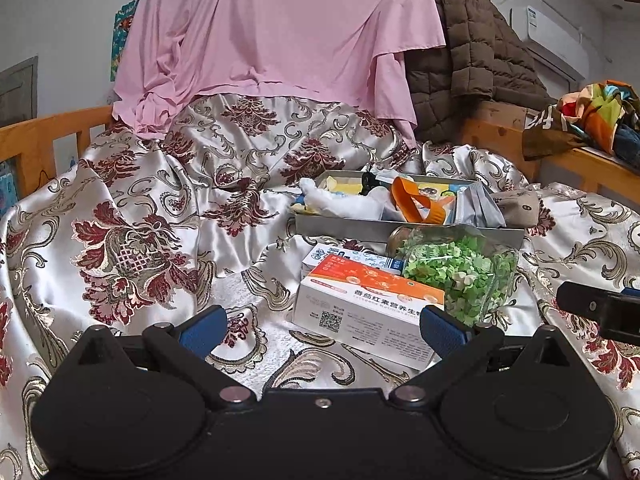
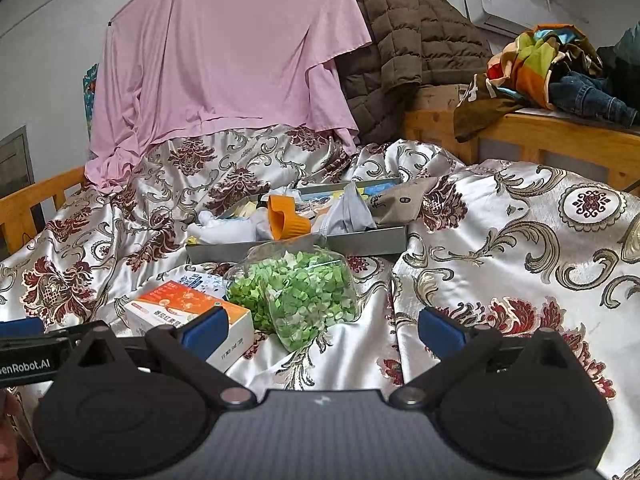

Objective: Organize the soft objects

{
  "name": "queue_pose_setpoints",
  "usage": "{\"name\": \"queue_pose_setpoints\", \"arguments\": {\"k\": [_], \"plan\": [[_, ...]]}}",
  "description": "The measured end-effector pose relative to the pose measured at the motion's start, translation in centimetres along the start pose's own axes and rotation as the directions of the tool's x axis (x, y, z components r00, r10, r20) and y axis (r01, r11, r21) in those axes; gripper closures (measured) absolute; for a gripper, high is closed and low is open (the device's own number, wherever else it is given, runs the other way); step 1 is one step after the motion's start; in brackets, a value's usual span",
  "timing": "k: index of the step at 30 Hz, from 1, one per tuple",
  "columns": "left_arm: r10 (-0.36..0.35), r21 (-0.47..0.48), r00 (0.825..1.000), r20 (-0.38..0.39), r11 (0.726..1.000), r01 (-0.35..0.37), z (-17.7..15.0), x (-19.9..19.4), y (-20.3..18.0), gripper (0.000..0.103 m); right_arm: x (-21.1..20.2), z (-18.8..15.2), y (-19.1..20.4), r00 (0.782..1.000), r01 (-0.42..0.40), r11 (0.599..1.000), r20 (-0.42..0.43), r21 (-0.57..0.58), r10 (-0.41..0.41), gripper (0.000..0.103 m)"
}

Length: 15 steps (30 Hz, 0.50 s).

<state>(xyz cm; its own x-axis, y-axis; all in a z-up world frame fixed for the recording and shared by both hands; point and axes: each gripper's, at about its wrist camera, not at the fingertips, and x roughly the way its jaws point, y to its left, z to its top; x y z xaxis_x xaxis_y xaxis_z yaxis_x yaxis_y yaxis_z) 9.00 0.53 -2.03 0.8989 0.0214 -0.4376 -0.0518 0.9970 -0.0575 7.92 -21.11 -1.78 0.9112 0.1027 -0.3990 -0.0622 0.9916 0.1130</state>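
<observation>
A grey tray (image 1: pixel 360 229) (image 2: pixel 360 242) sits on the patterned bedspread and holds soft items: white cloth (image 1: pixel 340 200) (image 2: pixel 228 226), an orange strap (image 1: pixel 416 202) (image 2: pixel 286 216), a grey face mask (image 1: pixel 478 204) (image 2: pixel 352 210) and a beige sock (image 1: pixel 518 204) (image 2: pixel 400 200) hanging over its right end. In front of the tray lie a clear bag of green bits (image 1: pixel 460 268) (image 2: pixel 296 292) and an orange-and-white box (image 1: pixel 368 304) (image 2: pixel 192 312). My left gripper (image 1: pixel 322 328) is open and empty just before the box. My right gripper (image 2: pixel 322 328) is open and empty before the bag.
A pink sheet (image 1: pixel 272 32) hangs at the back with a brown quilted jacket (image 1: pixel 468 52) beside it. Wooden bed rails (image 1: pixel 44 140) (image 2: pixel 560 136) run along both sides. A heap of colourful clothes (image 2: pixel 552 68) lies on the right ledge. A second small box (image 1: pixel 348 256) lies under the orange one.
</observation>
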Motion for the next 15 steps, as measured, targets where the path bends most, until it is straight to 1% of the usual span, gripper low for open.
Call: {"name": "queue_pose_setpoints", "arguments": {"k": [15], "plan": [[0.001,0.002,1.0,-0.003,1.0,-0.001,-0.09,0.01,-0.1,0.001,0.18,-0.16,0.07,1.0,-0.009,1.0,-0.001,0.003,0.009,0.0]]}}
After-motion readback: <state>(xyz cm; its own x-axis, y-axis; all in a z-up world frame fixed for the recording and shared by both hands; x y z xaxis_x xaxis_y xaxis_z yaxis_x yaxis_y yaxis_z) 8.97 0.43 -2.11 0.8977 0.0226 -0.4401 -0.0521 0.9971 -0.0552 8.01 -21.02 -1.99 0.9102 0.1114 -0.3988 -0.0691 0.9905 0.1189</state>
